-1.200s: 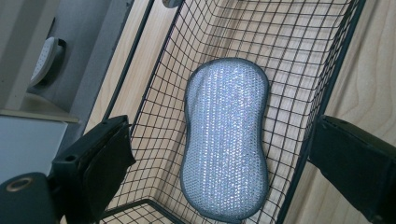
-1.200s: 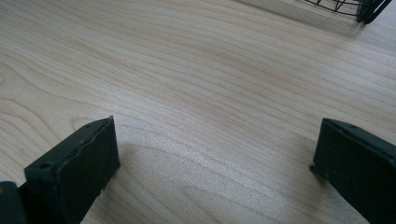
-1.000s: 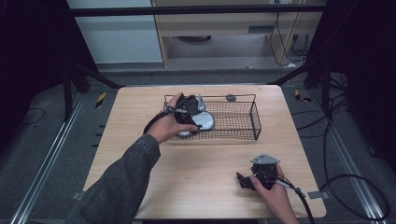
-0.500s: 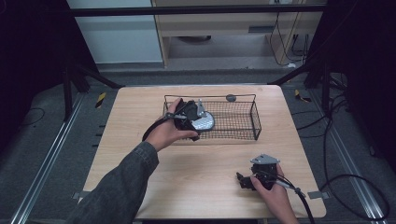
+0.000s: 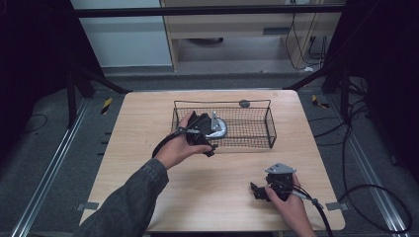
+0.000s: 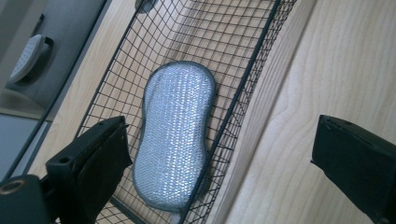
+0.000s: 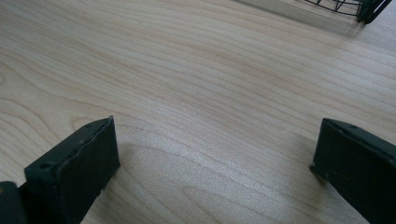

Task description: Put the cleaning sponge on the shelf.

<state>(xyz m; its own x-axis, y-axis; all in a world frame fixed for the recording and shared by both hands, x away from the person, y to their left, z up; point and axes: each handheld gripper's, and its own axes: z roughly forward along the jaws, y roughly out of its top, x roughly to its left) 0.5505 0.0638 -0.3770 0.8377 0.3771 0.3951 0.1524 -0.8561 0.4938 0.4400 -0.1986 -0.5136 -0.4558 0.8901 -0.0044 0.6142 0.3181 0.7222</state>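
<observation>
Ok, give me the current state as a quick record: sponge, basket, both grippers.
sponge: silver scouring sponge lying flat inside the basket, near its left end
basket: black wire basket on the wooden table
left gripper: left gripper open, at the basket's near left rim, holding nothing
right gripper: right gripper open, low over bare table, holding nothing

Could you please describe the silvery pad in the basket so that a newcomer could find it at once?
On the wooden table stands a black wire basket. At its left end, beside the left gripper, lies the scouring pad. It is a silvery, woven, peanut-shaped pad with a dark rim, pinched at the waist.
</observation>
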